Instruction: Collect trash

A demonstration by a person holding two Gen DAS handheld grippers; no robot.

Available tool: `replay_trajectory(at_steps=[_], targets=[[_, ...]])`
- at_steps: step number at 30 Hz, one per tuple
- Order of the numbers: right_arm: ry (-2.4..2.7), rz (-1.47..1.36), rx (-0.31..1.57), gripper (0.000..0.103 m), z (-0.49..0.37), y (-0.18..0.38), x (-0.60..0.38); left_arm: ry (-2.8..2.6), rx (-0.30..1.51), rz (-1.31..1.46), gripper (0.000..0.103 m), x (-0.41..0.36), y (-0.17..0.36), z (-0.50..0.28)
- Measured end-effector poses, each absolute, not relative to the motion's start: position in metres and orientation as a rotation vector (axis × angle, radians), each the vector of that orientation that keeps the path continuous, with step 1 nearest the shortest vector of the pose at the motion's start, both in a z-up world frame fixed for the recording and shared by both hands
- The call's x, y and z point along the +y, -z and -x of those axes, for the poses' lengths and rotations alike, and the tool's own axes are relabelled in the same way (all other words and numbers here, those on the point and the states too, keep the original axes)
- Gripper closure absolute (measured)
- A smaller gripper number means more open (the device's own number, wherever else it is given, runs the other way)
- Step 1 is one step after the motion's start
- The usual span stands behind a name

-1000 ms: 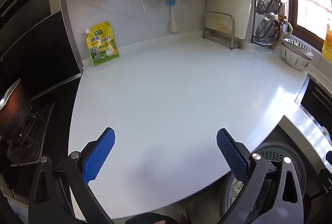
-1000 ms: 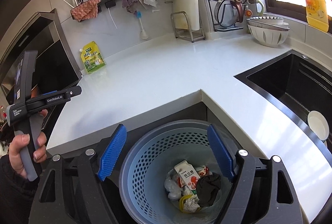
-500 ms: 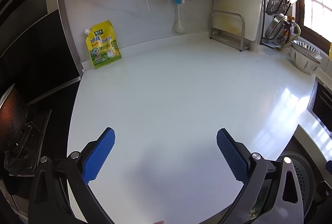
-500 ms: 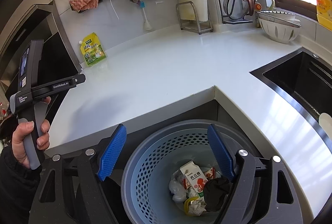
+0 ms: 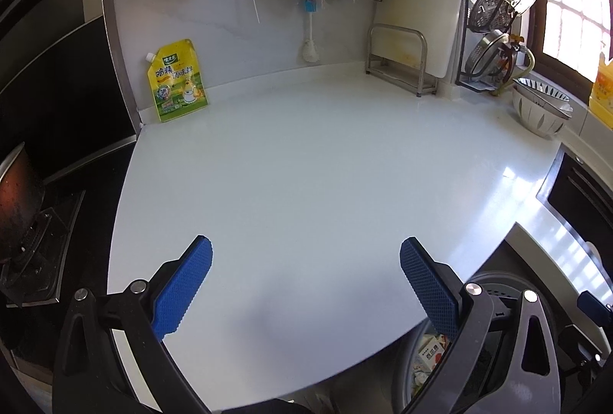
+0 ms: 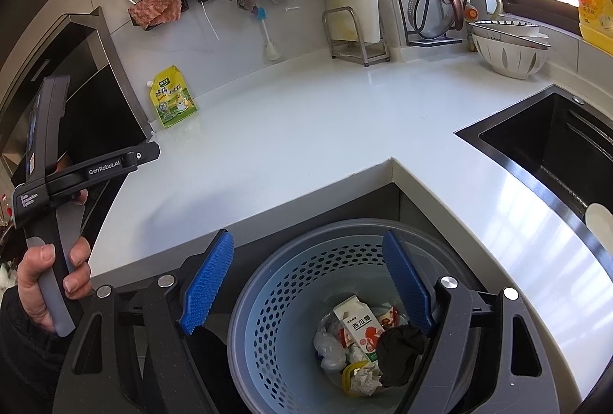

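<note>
Fingers on both tools stand spread wide with nothing between them: the left gripper (image 5: pixel 305 261) shows its two blue textured pads parted over bare white table (image 5: pixel 325 165), and the right gripper (image 6: pixel 308 261) hangs equally released above the round grey-blue perforated plastic waste basket (image 6: pixel 268 322) that sits on the floor in the inner corner of the L-shaped table. From the right fingers the collected trash lies straight below and a little ahead: a white and red milk carton (image 6: pixel 360 326) standing tilted, a crumpled black wad (image 6: pixel 400 352) at its right, and white crumpled paper and film (image 6: pixel 329 349) around its foot, all at the basket's bottom. Further out, the table looks free of loose litter. The only item left on it that might pass for rubbish is the yellow and green spouted seasoning pouch (image 5: pixel 177 81), propped upright against the back wall beside the dark stove hood, its long axis vertical. It lies far ahead and to the left of both pairs of fingers, and the left gripper, held by the person's hand (image 6: pixel 53 283) at the stove end, is the nearer one. Whether that pouch counts as trash I cannot tell; if it does, the left side would have to reach forward and leftward for it.
</note>
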State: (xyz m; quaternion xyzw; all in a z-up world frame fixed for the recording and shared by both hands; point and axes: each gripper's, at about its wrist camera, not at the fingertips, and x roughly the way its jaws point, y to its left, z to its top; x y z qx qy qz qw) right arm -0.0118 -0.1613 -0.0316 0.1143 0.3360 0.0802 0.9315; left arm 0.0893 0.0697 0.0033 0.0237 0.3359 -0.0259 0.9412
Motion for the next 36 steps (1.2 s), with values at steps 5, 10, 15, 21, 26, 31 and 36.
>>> replay_trajectory(at_steps=[5, 10, 15, 21, 26, 31, 36], targets=[[-0.133, -0.238, 0.702, 0.026, 0.029, 0.040, -0.168, 0.113, 0.716, -0.043, 0.006, 0.041, 0.009, -0.055], [-0.102, -0.248, 0.718, 0.026, 0.048, 0.050, -0.177, 0.165, 0.758, -0.038, 0.006, 0.015, 0.027, -0.026], [-0.075, -0.261, 0.720, 0.026, 0.064, 0.055, -0.188, 0.193, 0.786, -0.054, 0.006, -0.007, 0.042, -0.002], [-0.053, -0.284, 0.723, 0.026, 0.077, 0.061, -0.200, 0.210, 0.810, -0.047, 0.006, -0.021, 0.051, 0.014], [-0.045, -0.296, 0.714, 0.026, 0.085, 0.062, -0.206, 0.214, 0.807, -0.074, 0.006, -0.033, 0.056, 0.024], [-0.038, -0.315, 0.712, 0.026, 0.090, 0.063, -0.213, 0.217, 0.810, -0.072, 0.006, -0.037, 0.055, 0.028], [-0.039, -0.326, 0.707, 0.026, 0.091, 0.063, -0.215, 0.217, 0.820, -0.075, 0.006, -0.039, 0.057, 0.029]])
